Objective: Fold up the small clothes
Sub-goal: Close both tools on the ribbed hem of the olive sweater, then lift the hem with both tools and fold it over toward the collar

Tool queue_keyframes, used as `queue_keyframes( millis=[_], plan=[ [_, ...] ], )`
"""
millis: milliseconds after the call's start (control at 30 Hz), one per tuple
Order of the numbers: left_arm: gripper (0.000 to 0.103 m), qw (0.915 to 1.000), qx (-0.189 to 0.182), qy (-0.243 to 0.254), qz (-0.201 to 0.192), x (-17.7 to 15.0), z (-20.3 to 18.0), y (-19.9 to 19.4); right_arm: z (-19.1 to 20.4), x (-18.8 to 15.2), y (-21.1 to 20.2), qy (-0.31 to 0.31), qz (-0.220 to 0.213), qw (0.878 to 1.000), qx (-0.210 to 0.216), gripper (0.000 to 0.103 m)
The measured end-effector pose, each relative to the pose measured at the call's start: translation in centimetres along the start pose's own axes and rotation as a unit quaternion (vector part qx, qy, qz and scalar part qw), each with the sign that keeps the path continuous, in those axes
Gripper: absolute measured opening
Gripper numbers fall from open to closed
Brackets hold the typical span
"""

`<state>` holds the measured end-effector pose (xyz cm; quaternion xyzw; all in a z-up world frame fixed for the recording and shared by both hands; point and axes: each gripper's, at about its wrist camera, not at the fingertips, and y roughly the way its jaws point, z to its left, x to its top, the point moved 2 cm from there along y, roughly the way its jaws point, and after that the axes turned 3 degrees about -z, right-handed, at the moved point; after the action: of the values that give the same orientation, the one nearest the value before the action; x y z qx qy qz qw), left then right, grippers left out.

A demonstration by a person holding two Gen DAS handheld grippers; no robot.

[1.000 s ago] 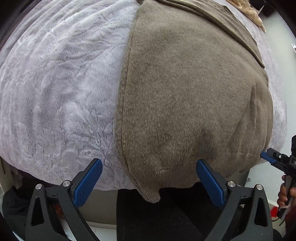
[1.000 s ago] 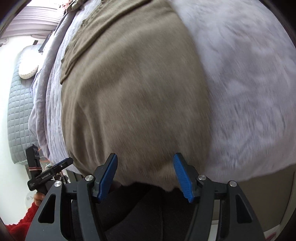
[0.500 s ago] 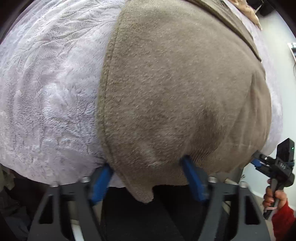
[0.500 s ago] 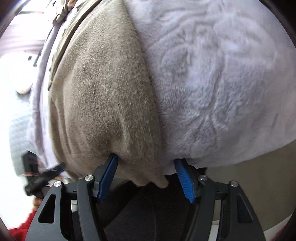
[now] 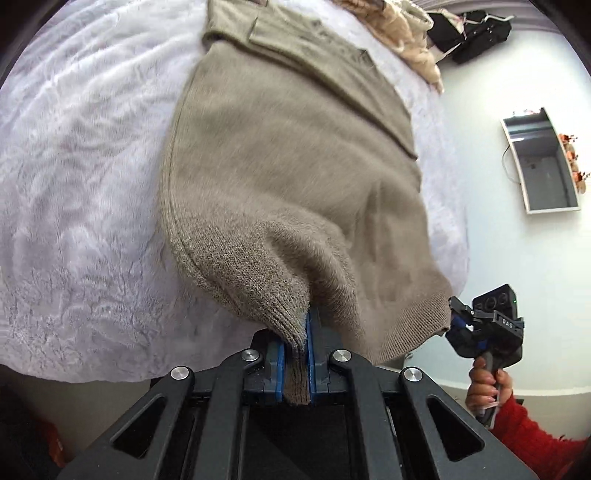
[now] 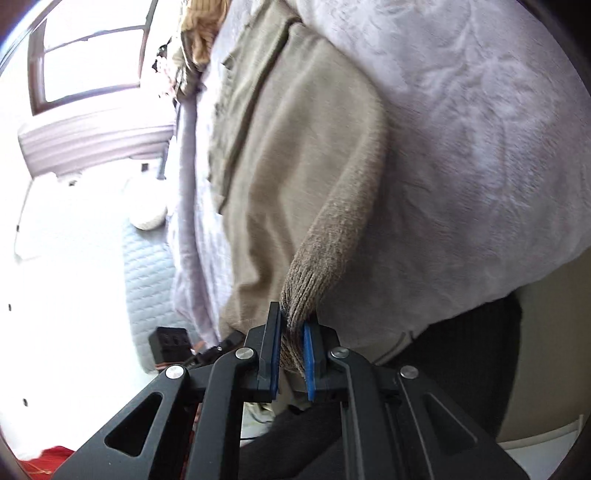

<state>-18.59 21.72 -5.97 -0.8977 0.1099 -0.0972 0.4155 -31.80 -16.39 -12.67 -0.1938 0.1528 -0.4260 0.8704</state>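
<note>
A taupe knit sweater (image 5: 288,158) lies on a lilac plush blanket (image 5: 81,184), its ribbed hem toward me. My left gripper (image 5: 295,354) is shut on the hem's left corner, which is lifted and bunched between the blue pads. My right gripper (image 6: 291,350) is shut on the hem's right corner; it also shows in the left wrist view (image 5: 458,325), held by a hand in a red sleeve. The sweater (image 6: 295,155) runs away from the right gripper, with a folded sleeve across its far part.
The blanket (image 6: 480,147) covers a bed whose front edge is just before the grippers. Tan clothing (image 5: 406,40) and a black bag (image 5: 476,33) lie at the far end. A white wall with a mirror (image 5: 543,162) is on the right. A window (image 6: 92,55) is at the far left.
Both grippers were open around the hem corners; now both have shut on them and lifted the hem off the blanket, pulling back slightly.
</note>
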Motion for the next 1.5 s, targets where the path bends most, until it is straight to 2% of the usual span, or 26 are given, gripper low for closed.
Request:
queue_keyframes(
  millis=[200, 433, 667, 833, 933, 1033, 1133, 1167, 1233, 1267, 1300, 1367, 1433, 1500],
  plan=[
    [0.010, 0.9989, -0.022, 0.001, -0.042, 4.2, -1.3, -3.0, 4.7, 4.2, 0.3, -0.004, -0.016, 0.998, 0.061, 0.011],
    [0.010, 0.9961, -0.016, 0.001, -0.087, 11.5, -2.5, -5.4, 10.3, 12.0, 0.9, -0.020, -0.038, 0.993, 0.110, 0.011],
    [0.010, 0.9899, 0.003, 0.011, -0.141, 20.9, -5.4, -5.6, 16.4, 20.9, 3.7, -0.051, -0.040, 0.989, 0.136, 0.010],
    [0.010, 0.9879, 0.021, 0.010, -0.153, 26.9, -5.6, -3.0, 17.9, 27.2, 6.6, -0.056, -0.039, 0.989, 0.134, 0.008],
    [0.010, 0.9895, 0.046, 0.006, -0.137, 29.9, -4.5, 0.3, 16.3, 30.7, 8.7, -0.045, -0.035, 0.993, 0.102, 0.008],
    [0.010, 0.9899, 0.090, 0.006, -0.110, 31.9, -3.0, 4.2, 13.4, 32.4, 10.5, -0.022, -0.025, 0.998, 0.059, 0.008],
    [0.010, 0.9891, 0.112, 0.000, -0.095, 32.7, -1.7, 6.6, 12.0, 33.8, 11.7, -0.014, -0.018, 1.000, 0.020, 0.010],
    [0.010, 0.9893, 0.112, -0.005, -0.094, 32.8, -1.4, 6.9, 11.8, 34.1, 12.0, -0.019, -0.016, 1.000, -0.006, 0.012],
    [0.010, 0.9892, 0.113, -0.010, -0.093, 33.0, -1.0, 7.2, 12.0, 34.6, 12.4, -0.064, -0.012, 0.994, -0.089, 0.012],
    [0.010, 0.9890, 0.116, -0.010, -0.091, 33.1, -0.9, 7.3, 12.6, 34.6, 12.7, -0.112, -0.009, 0.984, -0.137, 0.016],
    [0.010, 0.9889, 0.119, -0.008, -0.090, 33.0, -0.8, 7.3, 13.6, 34.4, 13.2, -0.177, -0.005, 0.966, -0.189, 0.019],
    [0.010, 0.9886, 0.121, -0.008, -0.088, 33.0, -0.7, 7.2, 15.6, 33.0, 14.2, -0.315, 0.006, 0.909, -0.275, 0.035],
    [0.010, 0.9885, 0.123, -0.009, -0.088, 33.2, -0.6, 7.2, 16.9, 30.7, 14.8, -0.426, 0.021, 0.846, -0.319, 0.046],
    [0.010, 0.9887, 0.121, -0.010, -0.087, 33.1, -0.6, 7.1, 17.2, 29.2, 15.2, -0.495, 0.035, 0.797, -0.344, 0.047]
  ],
)
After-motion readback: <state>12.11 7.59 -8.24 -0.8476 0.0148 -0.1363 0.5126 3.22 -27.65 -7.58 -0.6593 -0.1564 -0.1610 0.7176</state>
